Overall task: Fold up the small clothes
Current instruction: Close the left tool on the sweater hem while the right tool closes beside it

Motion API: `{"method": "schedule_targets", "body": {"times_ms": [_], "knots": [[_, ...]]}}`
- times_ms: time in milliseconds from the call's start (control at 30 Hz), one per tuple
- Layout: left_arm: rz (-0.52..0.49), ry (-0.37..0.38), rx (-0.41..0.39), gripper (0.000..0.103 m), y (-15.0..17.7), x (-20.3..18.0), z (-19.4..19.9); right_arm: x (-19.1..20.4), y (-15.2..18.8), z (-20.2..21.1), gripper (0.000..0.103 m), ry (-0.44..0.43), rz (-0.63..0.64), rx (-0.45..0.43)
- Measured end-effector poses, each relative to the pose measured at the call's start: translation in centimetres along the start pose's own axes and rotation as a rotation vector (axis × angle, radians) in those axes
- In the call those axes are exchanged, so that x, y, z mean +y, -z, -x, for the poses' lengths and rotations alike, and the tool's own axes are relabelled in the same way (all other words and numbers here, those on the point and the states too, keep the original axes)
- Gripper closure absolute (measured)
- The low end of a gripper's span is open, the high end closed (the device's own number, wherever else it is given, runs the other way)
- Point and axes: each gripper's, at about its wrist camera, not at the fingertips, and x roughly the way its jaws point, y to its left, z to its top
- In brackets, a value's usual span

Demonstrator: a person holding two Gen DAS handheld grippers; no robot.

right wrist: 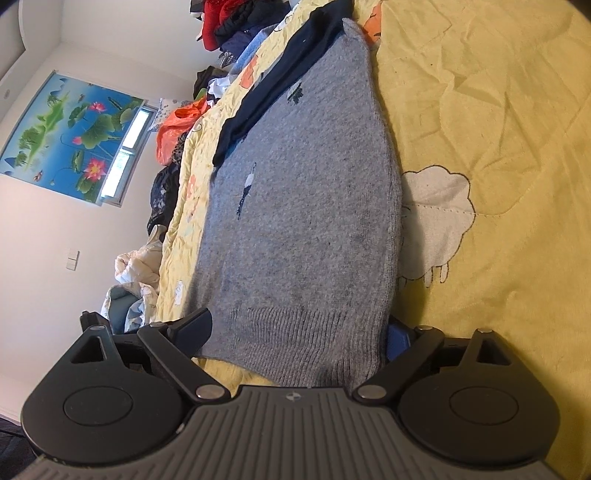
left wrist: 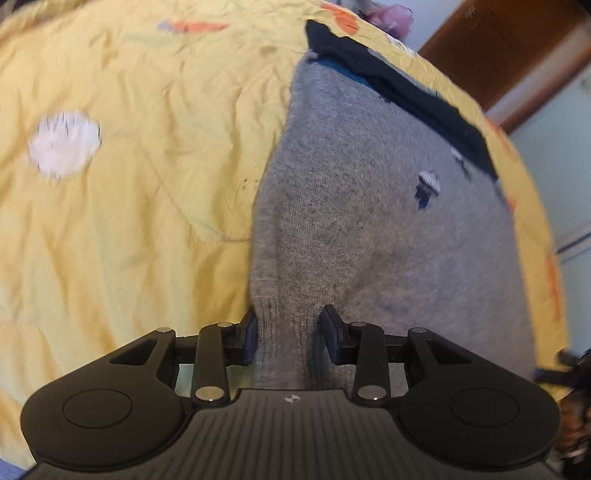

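The grey knitted sweater (left wrist: 369, 221) is lying flat on the yellow quilt (left wrist: 129, 221) of the bed, with its ribbed hem toward both cameras and a dark navy band (left wrist: 406, 96) along its far edge. In both views it is showing as one narrow, long panel with no sleeve sticking out, so I am judging that the lengthwise folds are already in and the crosswise fold, hem up toward the far end, is what is remaining.

The left gripper (left wrist: 290, 334) is sitting at the hem with its jaws narrowed around a raised ridge of grey knit. One pad is touching the cloth; the other is looking just clear of it, so whether the pinch is firm I cannot tell. The right gripper (right wrist: 295, 332) is standing wide, its two fingers straddling the full width of the ribbed hem (right wrist: 295, 328); the edges of the knit are reaching each finger, but no squeeze is showing, and I am reading it as not yet holding.

The quilt is creased all over and printed with white sheep (right wrist: 436, 218) and orange patches. In the right wrist view, more clothes (right wrist: 229, 22) are piling along the far side of the bed, and a lotus picture (right wrist: 70, 133) is hanging on the white wall beside a window (right wrist: 125, 155). In the left wrist view, a brown door (left wrist: 517, 48) is showing past the bed.
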Motion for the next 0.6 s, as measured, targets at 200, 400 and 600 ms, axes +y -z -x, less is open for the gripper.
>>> {"method": "schedule_targets", "body": {"times_ms": [200,400,600], "knots": [[0.102,0.180,0.078,0.070,0.6,1.2,-0.7,0.0,-0.3,0.0,0.011,-0.001,0.000,0.008],[0.132,0.174,0.087,0.087,0.4,2.0,-1.0,0.1,-0.3,0.0,0.037,0.046,0.004,0.012],[0.057,0.198,0.046,0.097,0.3,1.3,-0.3,-0.5,0.3,-0.2,0.092,0.147,0.023,0.032]]}}
